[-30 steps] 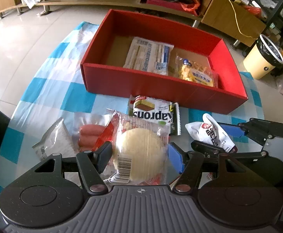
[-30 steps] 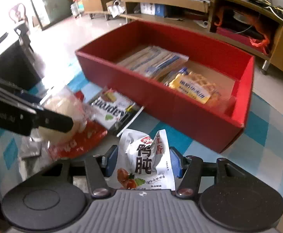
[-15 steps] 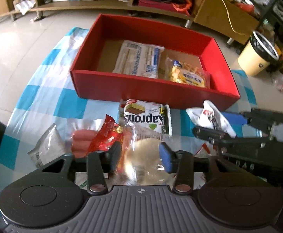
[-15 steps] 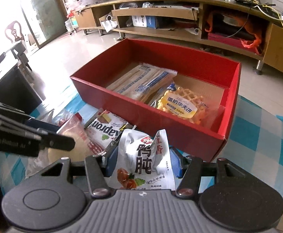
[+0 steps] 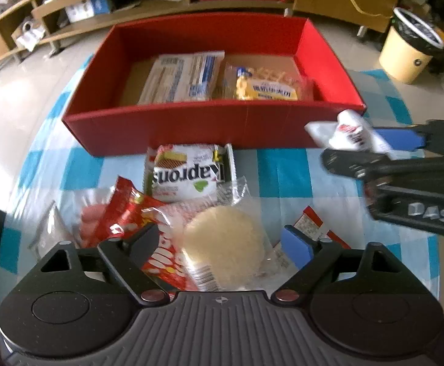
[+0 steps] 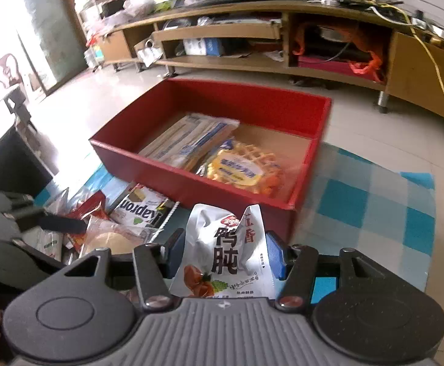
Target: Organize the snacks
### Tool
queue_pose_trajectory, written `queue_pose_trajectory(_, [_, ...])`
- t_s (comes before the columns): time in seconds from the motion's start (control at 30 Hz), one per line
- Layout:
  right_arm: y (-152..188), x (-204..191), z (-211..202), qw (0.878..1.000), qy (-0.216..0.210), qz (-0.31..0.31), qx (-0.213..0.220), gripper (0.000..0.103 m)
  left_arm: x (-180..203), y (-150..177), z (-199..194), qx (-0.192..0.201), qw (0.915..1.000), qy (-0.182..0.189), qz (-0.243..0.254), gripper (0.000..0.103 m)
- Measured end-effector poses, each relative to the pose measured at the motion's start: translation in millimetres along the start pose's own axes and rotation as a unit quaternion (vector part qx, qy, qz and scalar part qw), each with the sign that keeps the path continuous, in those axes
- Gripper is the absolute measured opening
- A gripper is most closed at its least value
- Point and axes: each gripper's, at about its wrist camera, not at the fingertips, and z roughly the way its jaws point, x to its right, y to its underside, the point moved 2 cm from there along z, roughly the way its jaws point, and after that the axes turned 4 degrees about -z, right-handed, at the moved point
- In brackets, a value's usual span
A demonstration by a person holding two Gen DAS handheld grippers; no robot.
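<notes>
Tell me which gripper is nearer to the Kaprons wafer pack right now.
Left. The left gripper hangs just short of the Kaprons wafer pack, jaws opening around the round cake packet. The right gripper, gripping the white pouch, sits farther off beside the red box.

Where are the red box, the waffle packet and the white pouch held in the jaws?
red box (image 5: 191,128), left wrist view, on its near outer wall.
waffle packet (image 6: 240,167), right wrist view, on its yellow label.
white pouch (image 6: 225,253), right wrist view, on the black printed characters.
</notes>
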Motion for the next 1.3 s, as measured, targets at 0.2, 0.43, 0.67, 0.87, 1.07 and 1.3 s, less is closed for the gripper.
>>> queue_pose_trajectory(0.2, [1, 14, -20, 1.000, -0.002, 0.022, 0.022, 0.054, 8, 8, 29, -0.029, 0.9960, -0.042, -0.073, 0.090])
queue_pose_trajectory(0.43, [-2, 18, -39, 0.999, -0.008, 0.026, 0.047, 0.054, 3, 8, 24, -0.026, 0.9942, -0.056, -0.089, 0.066])
queue_pose_trajectory(0.67, [-8, 14, -35, 0.998, -0.004, 0.026, 0.052, 0.054, -11, 4, -2, -0.005, 0.9947, -0.033, -0.097, 0.066])
queue_pose_trajectory(0.87, [-19, 7, -27, 0.998, -0.005, 0.023, 0.058, 0.054, -20, -13, -15, 0.020, 0.9938, -0.014, -0.109, 0.066])
queue_pose_trajectory(1.07, [-29, 7, -18, 0.998, -0.002, 0.027, 0.062, 0.054, -31, -32, -16, 0.032, 0.9919, -0.006, -0.123, 0.066])
queue_pose_trajectory(1.3, [-44, 8, -12, 0.996, 0.002, 0.037, 0.077, 0.054, -35, -59, -20, 0.057, 0.9905, -0.006, -0.125, 0.066])
